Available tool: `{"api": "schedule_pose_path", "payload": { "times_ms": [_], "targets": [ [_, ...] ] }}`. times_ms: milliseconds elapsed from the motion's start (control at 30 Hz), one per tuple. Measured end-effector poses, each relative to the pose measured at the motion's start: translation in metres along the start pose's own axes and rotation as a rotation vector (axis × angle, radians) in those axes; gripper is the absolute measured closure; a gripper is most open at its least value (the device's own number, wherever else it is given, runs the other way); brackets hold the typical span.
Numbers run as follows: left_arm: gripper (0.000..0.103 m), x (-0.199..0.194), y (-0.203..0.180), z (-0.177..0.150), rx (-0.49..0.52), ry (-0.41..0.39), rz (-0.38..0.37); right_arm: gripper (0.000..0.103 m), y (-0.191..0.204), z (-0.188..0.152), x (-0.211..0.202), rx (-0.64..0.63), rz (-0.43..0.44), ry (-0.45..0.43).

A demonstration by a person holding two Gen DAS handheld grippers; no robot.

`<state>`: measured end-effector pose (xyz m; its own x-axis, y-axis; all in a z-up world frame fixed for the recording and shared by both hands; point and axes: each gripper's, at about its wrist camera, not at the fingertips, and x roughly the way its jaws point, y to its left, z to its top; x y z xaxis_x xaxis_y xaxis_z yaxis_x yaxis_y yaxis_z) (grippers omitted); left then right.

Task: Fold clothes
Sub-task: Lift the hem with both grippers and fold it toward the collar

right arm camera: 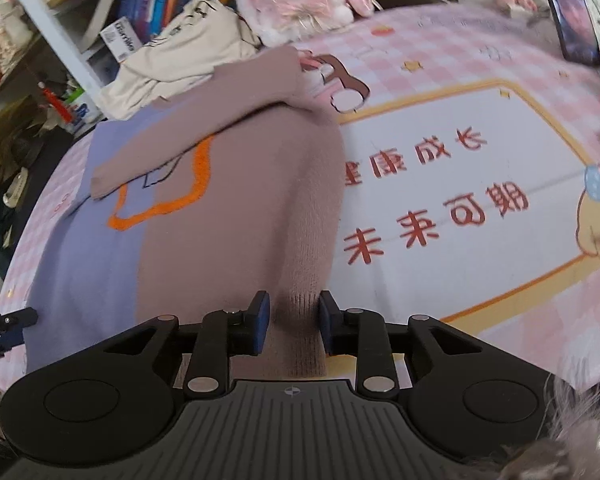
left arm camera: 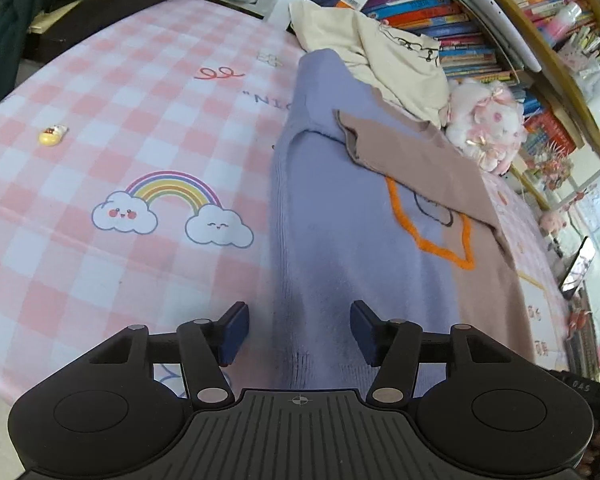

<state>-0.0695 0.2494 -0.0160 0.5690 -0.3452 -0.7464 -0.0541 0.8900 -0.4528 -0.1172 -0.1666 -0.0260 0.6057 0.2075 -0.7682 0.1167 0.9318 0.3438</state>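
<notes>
A two-tone knit sweater, lavender [left arm camera: 340,216] on one half and dusty pink [right arm camera: 228,216] on the other with an orange-outlined motif [right arm camera: 168,204], lies on the pink checked table cover [left arm camera: 120,112]. A pink sleeve [right arm camera: 204,124] is folded across the chest. My left gripper [left arm camera: 299,330] is open, its jaws straddling the lavender hem edge. My right gripper [right arm camera: 294,322] is open, its fingers on either side of the pink ribbed hem corner [right arm camera: 302,320], not pressing it.
A cream garment [left arm camera: 392,48] and a plush rabbit [left arm camera: 484,120] lie at the far edge by stacked books [left arm camera: 452,12]. A small yellow toy [left arm camera: 52,135] sits on the cover. A phone [right arm camera: 572,12] stands at the right. The left gripper's tip shows in the right wrist view [right arm camera: 8,328].
</notes>
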Motion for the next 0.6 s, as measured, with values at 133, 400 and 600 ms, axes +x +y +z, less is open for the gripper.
{"api": "schedule_pose_path", "payload": {
  "times_ms": [133, 400, 600],
  "targets": [
    [0.082, 0.005, -0.001, 0.002, -0.018, 0.017, -0.012, 0.092, 0.004, 0.002, 0.002, -0.027, -0.004, 0.003],
    [0.097, -0.020, -0.026, 0.007, 0.152, -0.116, -0.048, 0.092, 0.021, 0.000, -0.022, -0.160, 0.052, -0.123],
    [0.079, -0.001, 0.002, 0.004, -0.019, 0.008, -0.032, 0.086, 0.007, 0.000, -0.005, -0.062, -0.008, -0.014]
  ]
}}
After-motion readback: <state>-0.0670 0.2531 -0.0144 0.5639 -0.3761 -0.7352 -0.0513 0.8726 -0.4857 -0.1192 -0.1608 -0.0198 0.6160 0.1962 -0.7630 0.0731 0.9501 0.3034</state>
